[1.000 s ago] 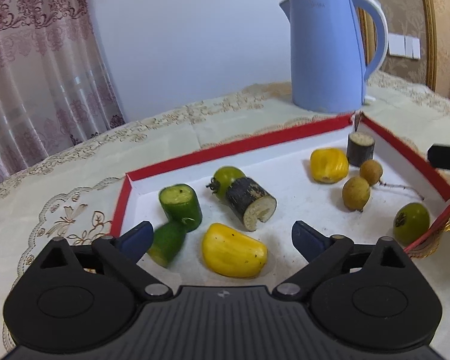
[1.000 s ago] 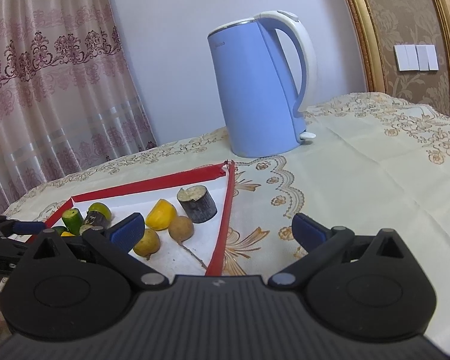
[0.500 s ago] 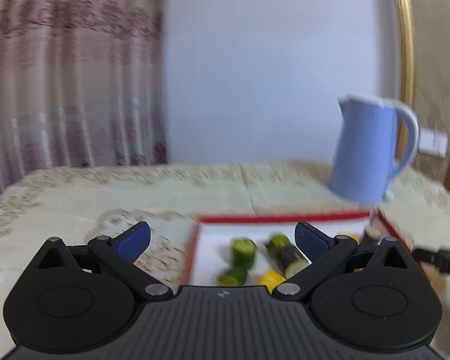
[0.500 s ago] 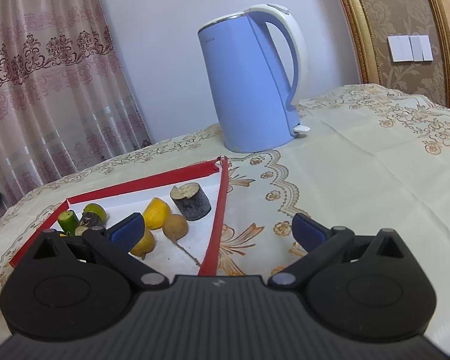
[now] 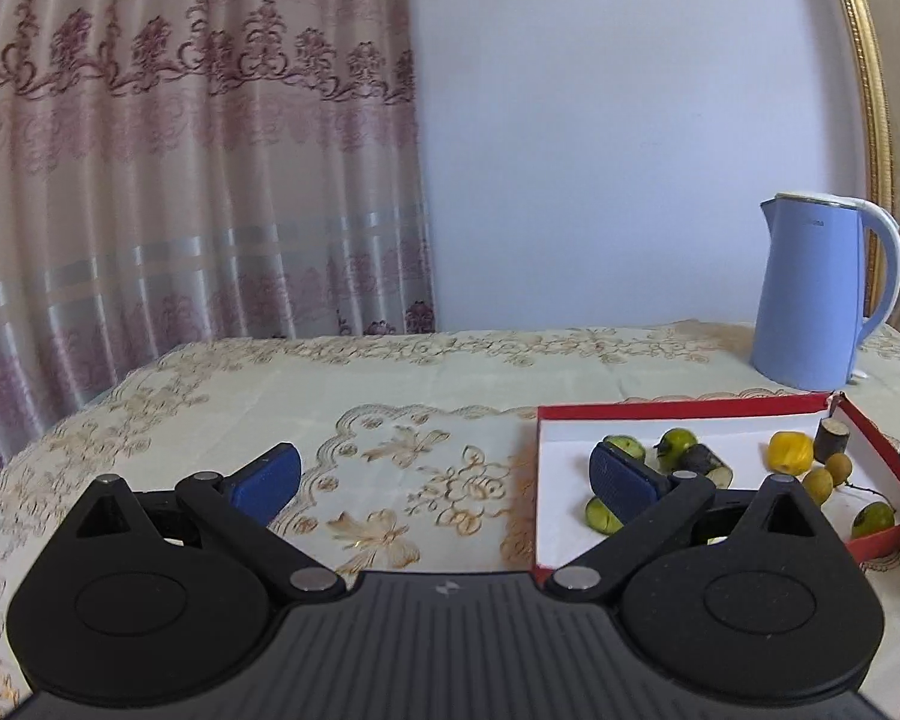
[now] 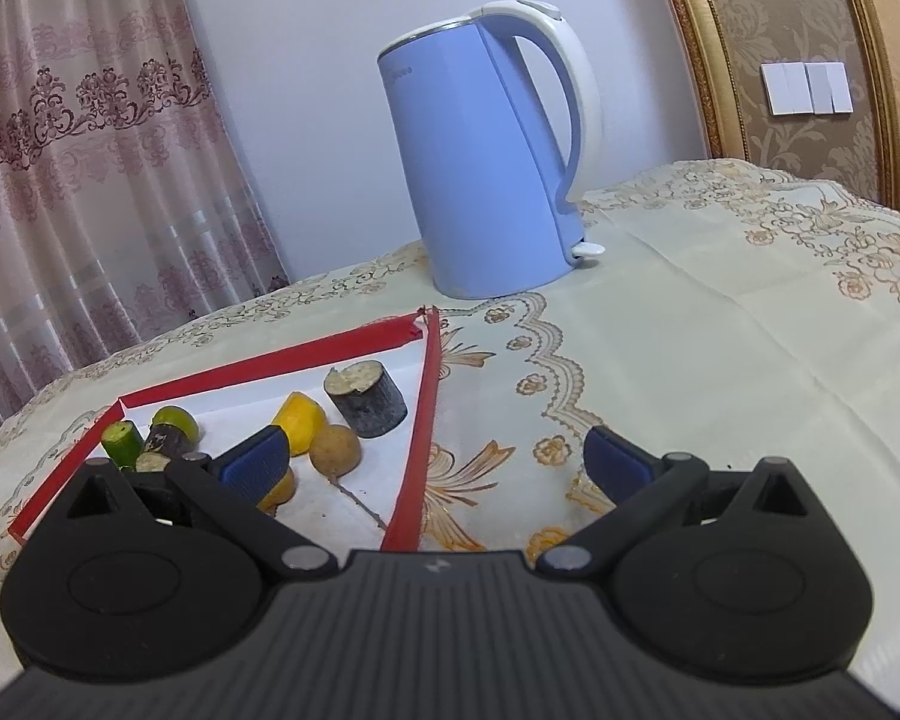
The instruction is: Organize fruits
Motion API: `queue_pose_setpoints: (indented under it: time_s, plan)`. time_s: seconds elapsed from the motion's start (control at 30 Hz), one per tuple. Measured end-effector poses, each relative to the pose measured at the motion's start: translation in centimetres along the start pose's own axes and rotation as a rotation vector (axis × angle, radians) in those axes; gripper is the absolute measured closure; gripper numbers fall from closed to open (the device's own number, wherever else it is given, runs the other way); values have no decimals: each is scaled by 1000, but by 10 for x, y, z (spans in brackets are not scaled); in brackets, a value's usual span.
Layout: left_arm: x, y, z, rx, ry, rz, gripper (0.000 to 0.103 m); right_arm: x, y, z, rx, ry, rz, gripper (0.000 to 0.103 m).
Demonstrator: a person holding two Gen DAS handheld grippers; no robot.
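A red-rimmed white tray holds several fruit pieces: green cucumber chunks, a green round fruit, a yellow piece, a dark sugarcane stub and brown longans. My left gripper is open and empty, above the cloth left of the tray. In the right wrist view the tray shows the sugarcane stub, the yellow piece and a longan. My right gripper is open and empty over the tray's right rim.
A blue electric kettle stands behind the tray, also seen in the right wrist view. An embroidered cream tablecloth covers the table. A curtain hangs at the left, and a gold frame stands at the right.
My left gripper has pulled back and swung left, away from the tray, so the fruit now sits at its right. My right gripper has moved slightly closer to the tray.
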State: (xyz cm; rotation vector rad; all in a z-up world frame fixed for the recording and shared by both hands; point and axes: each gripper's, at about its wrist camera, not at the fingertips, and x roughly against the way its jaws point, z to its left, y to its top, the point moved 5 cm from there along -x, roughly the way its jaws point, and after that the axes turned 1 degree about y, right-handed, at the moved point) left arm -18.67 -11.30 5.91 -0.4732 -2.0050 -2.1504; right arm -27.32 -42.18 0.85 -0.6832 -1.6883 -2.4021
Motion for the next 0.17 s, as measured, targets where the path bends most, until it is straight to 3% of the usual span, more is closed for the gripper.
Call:
queue_pose_setpoints:
  time_s: [0.17]
  plan:
    - [1, -5, 12, 19, 10, 25, 0, 2, 1, 0, -2, -8, -13, 0]
